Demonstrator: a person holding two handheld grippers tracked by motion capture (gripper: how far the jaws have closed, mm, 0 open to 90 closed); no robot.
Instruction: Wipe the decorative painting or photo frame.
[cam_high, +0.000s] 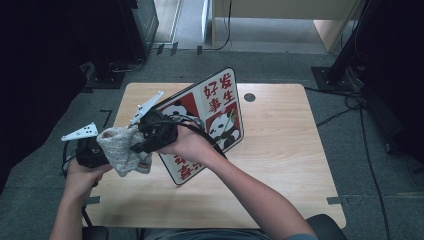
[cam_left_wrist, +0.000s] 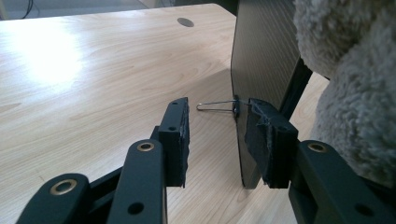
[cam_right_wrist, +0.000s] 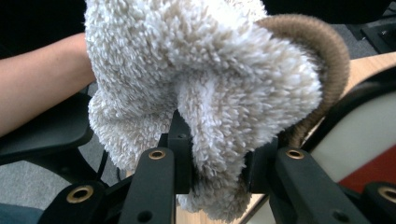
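Note:
A fluffy cream cloth (cam_high: 120, 147) with a brown rim (cam_right_wrist: 327, 51) hangs over the table's left edge. My right gripper (cam_high: 137, 147) reaches left across the table and is shut on the cloth (cam_right_wrist: 210, 70), whose pile bulges out between the jaws (cam_right_wrist: 217, 140). My left gripper (cam_high: 102, 151) sits just left of the cloth and is open, with nothing between its jaws (cam_left_wrist: 217, 109). Beyond its jaws the dark back of a panda-printed board (cam_left_wrist: 261, 56) stands tilted on the table, with a small black clip (cam_left_wrist: 236, 106) on its edge. The cloth (cam_left_wrist: 355, 93) hangs at that view's right.
The board (cam_high: 220, 100), with red characters and pandas on its front, stands mid-table. The wooden table (cam_high: 285, 150) has a round grommet hole (cam_high: 249, 97) behind the board. Black stands and cables (cam_high: 360, 110) lie on the grey floor around it.

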